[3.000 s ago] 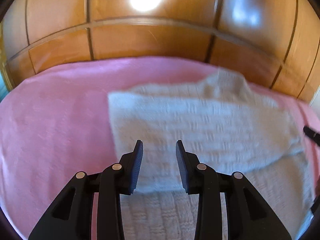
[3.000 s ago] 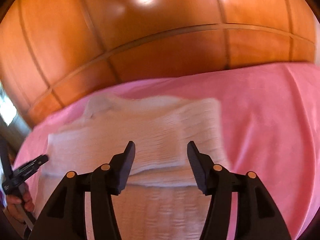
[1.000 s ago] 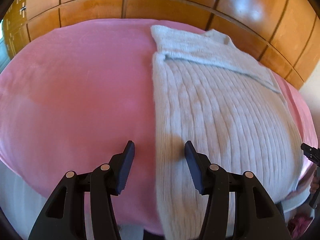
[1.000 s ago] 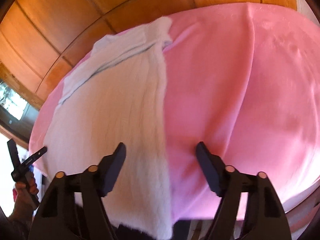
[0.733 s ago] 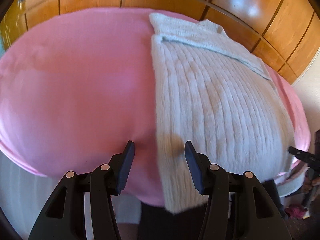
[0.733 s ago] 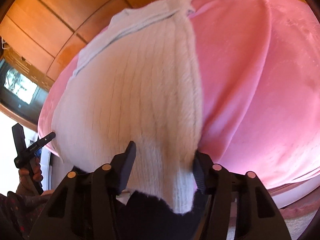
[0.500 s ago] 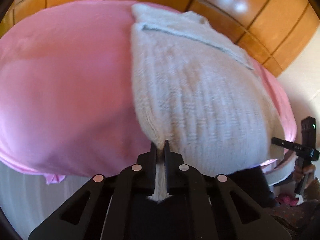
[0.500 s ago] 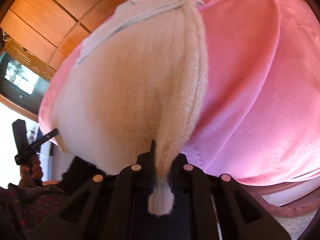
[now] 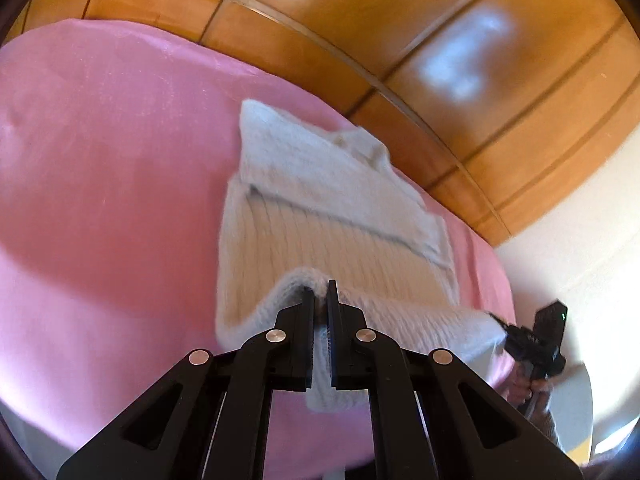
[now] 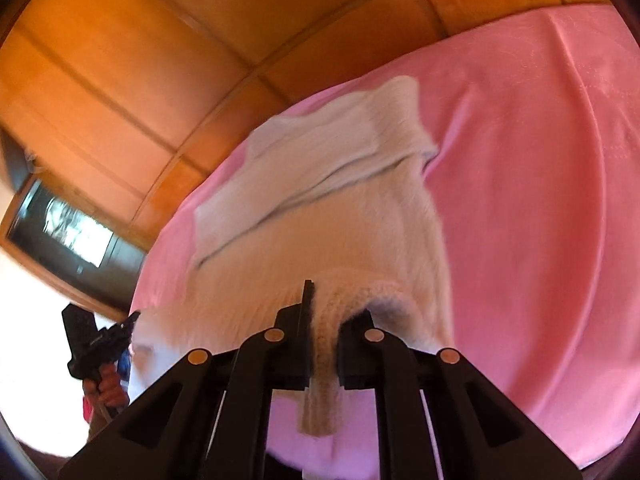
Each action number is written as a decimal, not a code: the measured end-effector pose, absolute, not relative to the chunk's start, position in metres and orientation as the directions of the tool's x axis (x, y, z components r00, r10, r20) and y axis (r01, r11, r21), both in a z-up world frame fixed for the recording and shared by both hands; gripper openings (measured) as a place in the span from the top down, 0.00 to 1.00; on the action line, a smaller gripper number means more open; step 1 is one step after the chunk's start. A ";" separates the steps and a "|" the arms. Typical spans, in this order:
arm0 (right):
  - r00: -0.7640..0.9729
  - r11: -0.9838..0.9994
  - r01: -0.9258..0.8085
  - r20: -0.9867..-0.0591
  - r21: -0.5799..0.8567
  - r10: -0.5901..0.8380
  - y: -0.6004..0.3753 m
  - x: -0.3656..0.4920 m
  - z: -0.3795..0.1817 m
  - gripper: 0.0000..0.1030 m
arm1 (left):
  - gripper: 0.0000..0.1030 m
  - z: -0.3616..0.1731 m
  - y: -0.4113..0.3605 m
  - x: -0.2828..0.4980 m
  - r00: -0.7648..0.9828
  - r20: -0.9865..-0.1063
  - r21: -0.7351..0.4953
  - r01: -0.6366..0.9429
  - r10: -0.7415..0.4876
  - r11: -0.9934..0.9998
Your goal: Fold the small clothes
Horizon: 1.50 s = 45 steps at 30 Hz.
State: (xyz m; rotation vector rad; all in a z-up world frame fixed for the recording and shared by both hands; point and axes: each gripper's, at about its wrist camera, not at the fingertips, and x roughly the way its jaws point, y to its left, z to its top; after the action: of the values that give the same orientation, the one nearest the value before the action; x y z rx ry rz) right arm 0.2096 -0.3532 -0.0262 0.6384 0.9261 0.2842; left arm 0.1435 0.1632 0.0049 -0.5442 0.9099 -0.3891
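A pale ribbed knit sweater [image 9: 320, 208] [image 10: 340, 208] lies on a pink bedspread [image 9: 100, 168] [image 10: 540, 160], its far part folded over itself. My left gripper [image 9: 319, 294] is shut on the sweater's near hem at the left corner and holds it lifted above the bed. My right gripper [image 10: 330, 300] is shut on the hem's right corner, raised the same way, with a flap of knit hanging down between its arms. The hem sags in a band between the two grippers. Each view shows the other gripper at its edge, held in a hand.
Glossy wooden panelling [image 9: 440, 40] [image 10: 140, 60] rises behind the bed. A dark screen [image 10: 60, 228] in a wooden frame sits at the left of the right wrist view. A white wall [image 9: 580, 248] stands to the right of the bed.
Both grippers closed on the near hem corners about half a second ago. Since then they have lifted the hem and carried it away from the bed's near edge toward the folded far part.
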 end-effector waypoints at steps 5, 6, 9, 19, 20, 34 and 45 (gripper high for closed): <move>0.606 0.752 0.115 -0.646 0.649 0.465 -0.369 0.251 -0.034 0.56 | 0.72 -0.015 0.168 0.211 0.555 -0.714 -0.558 -0.085 -0.426 0.826; 0.632 0.747 0.124 -0.633 0.653 0.448 -0.373 0.252 -0.031 0.31 | 0.57 -0.016 0.174 0.216 0.562 -0.722 -0.552 -0.117 -0.403 0.826; 0.671 0.732 0.111 -0.594 0.672 0.444 -0.387 0.246 -0.023 0.26 | 0.56 -0.015 0.186 0.215 0.606 -0.731 -0.492 -0.149 -0.314 0.858; 0.573 0.926 0.000 -0.759 0.377 0.309 -0.345 0.197 -0.057 0.29 | 0.39 -0.041 0.151 0.148 0.574 -0.746 -0.293 0.171 -0.337 0.941; 0.565 0.935 0.001 -0.772 0.354 0.292 -0.337 0.200 -0.066 0.31 | 0.39 -0.043 0.144 0.147 0.576 -0.751 -0.263 0.190 -0.325 0.946; 0.586 0.949 -0.005 -0.768 0.315 0.258 -0.312 0.197 -0.055 0.88 | 0.87 -0.046 0.133 0.129 0.526 -0.744 -0.359 0.206 -0.412 0.910; 0.521 0.898 0.019 -0.771 0.439 0.366 -0.330 0.139 -0.056 0.89 | 0.84 -0.038 0.157 0.071 0.474 -0.792 -0.370 0.127 -0.384 0.920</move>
State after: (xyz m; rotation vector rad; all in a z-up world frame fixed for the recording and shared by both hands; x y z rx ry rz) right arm 0.1388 -0.3296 -0.0565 0.4237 1.0086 0.2150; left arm 0.0711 0.1574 -0.0383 -0.2761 1.0331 -0.3176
